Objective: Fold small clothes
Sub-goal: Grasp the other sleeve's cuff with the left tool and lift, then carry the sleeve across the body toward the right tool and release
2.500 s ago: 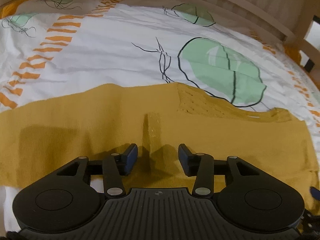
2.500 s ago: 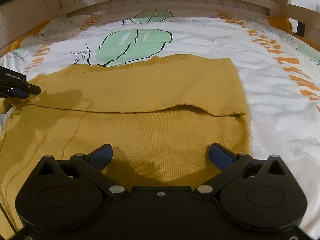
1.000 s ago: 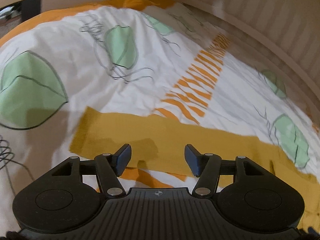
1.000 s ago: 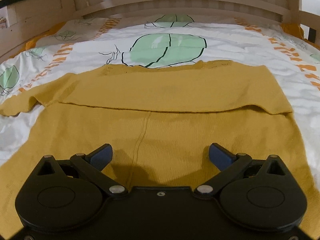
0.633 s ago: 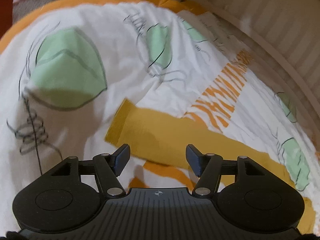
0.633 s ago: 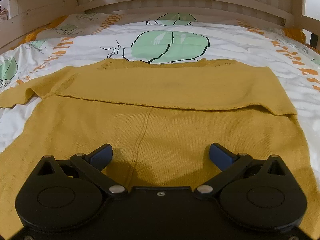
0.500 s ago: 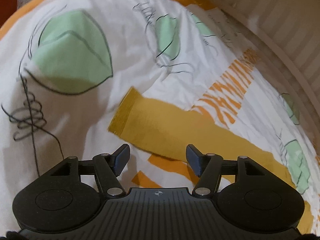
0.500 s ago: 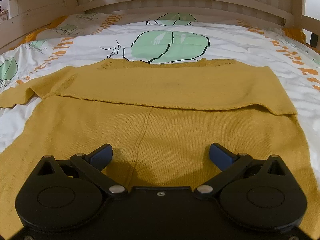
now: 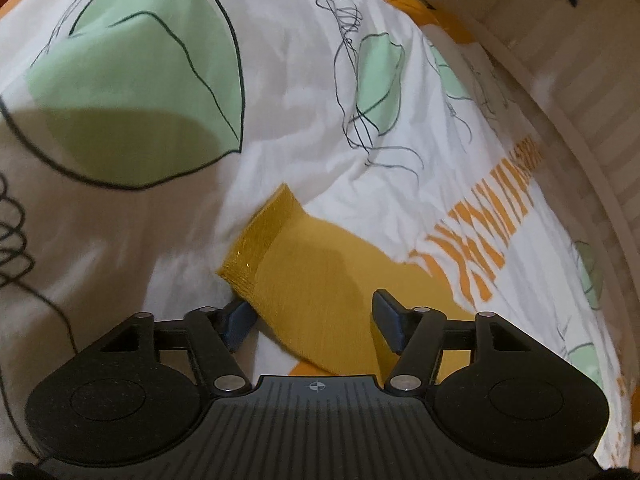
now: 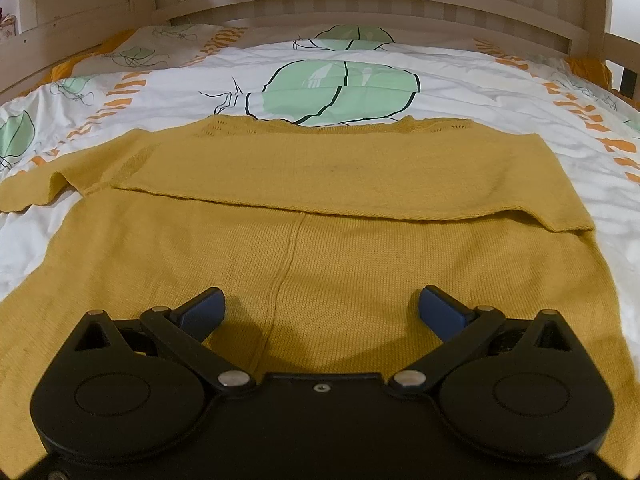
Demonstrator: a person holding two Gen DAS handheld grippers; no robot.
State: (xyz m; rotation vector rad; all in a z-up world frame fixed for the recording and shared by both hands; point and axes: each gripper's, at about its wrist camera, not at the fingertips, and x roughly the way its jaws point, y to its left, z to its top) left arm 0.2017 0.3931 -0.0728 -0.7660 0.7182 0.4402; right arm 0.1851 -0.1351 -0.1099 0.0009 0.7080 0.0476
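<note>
A mustard-yellow knit sweater [image 10: 320, 248] lies flat on the bed. One sleeve is folded across its upper body [image 10: 344, 172]. The other sleeve stretches out to the left [image 10: 32, 194]. In the left wrist view that sleeve's ribbed cuff [image 9: 260, 240] lies just ahead of my left gripper [image 9: 314, 318]. That gripper is open and straddles the sleeve [image 9: 316, 280] right behind the cuff. My right gripper [image 10: 320, 310] is open and empty, low over the sweater's lower body near its centre seam.
The bed has a white duvet [image 10: 500, 92] with green leaf prints and orange stripes; it also shows in the left wrist view [image 9: 132, 60]. A slatted wooden headboard [image 10: 360, 4] and side rails stand at the far end and the sides.
My left gripper has swung left along the outstretched sleeve and closed in on its cuff, which now lies between its open fingers. My right gripper has barely moved.
</note>
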